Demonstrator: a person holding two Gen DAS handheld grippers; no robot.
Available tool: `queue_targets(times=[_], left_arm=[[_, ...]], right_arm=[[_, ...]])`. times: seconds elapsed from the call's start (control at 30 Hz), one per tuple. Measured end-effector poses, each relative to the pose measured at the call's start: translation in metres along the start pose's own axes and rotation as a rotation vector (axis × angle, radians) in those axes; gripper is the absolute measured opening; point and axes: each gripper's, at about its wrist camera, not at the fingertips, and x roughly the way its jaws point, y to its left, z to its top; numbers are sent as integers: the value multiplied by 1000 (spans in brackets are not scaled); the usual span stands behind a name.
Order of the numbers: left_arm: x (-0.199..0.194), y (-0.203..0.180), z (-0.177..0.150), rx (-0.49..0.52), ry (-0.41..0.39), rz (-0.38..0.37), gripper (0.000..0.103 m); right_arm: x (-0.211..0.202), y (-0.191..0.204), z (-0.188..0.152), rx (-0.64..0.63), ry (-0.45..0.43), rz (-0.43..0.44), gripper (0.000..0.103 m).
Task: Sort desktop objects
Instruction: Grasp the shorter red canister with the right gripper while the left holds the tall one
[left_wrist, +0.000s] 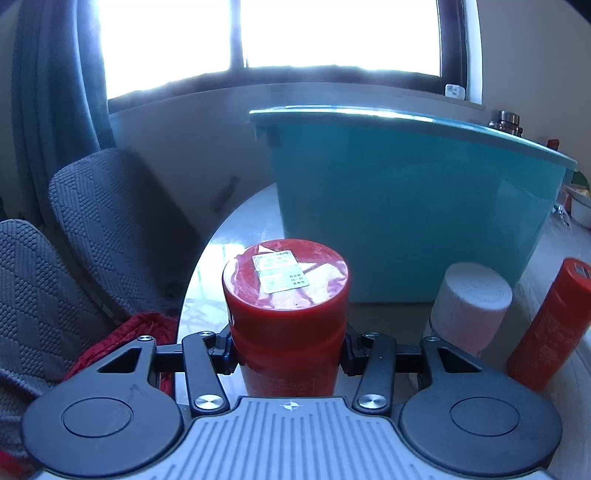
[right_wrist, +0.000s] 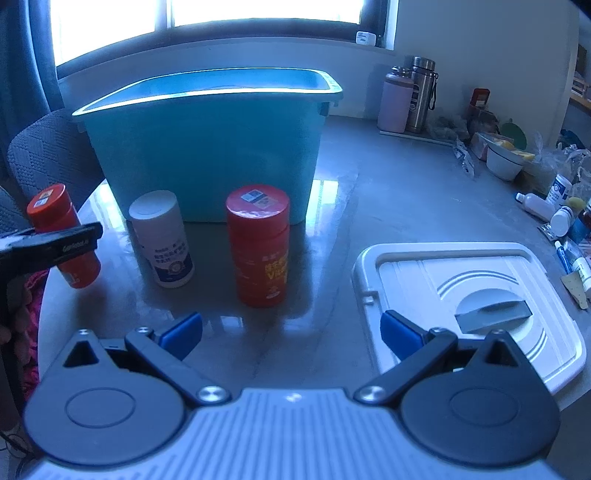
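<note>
My left gripper is shut on a red bottle just below its cap, at the table's left edge. The right wrist view shows that bottle tilted in the left gripper's fingers. A white bottle and a second red bottle stand upright in front of the teal bin. My right gripper is open and empty, above the table in front of the second red bottle.
A white box lid with a grey handle lies at the right front. Thermos flasks, a bowl and several small bottles crowd the right side. Grey chairs stand left of the table.
</note>
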Motion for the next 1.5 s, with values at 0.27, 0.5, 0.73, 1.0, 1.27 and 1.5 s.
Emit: queue_targets(times=[0.27,0.5,0.73,1.0,1.27,1.5], left_arm=[[-17,13,-5,-6,22,19,50],[-29,24,-3,-31,32,30,50],[-41,28,-3,-49,32,44,50],[-48,26,0,-57,34,66,50],[-51,22,1,-67,37,85,50],[-50,22,3,-81,39,100,50]], right_arm=[[5,3,3,-11,-20,28,103],[12,4,5,-2,-3,55,103],[18,4,6,-4,-14,65,103],[25,7,12,-25,-41,79,103],[34,10,17,-35,-54,82,103],[47,11,17,-30,-36,84,103]])
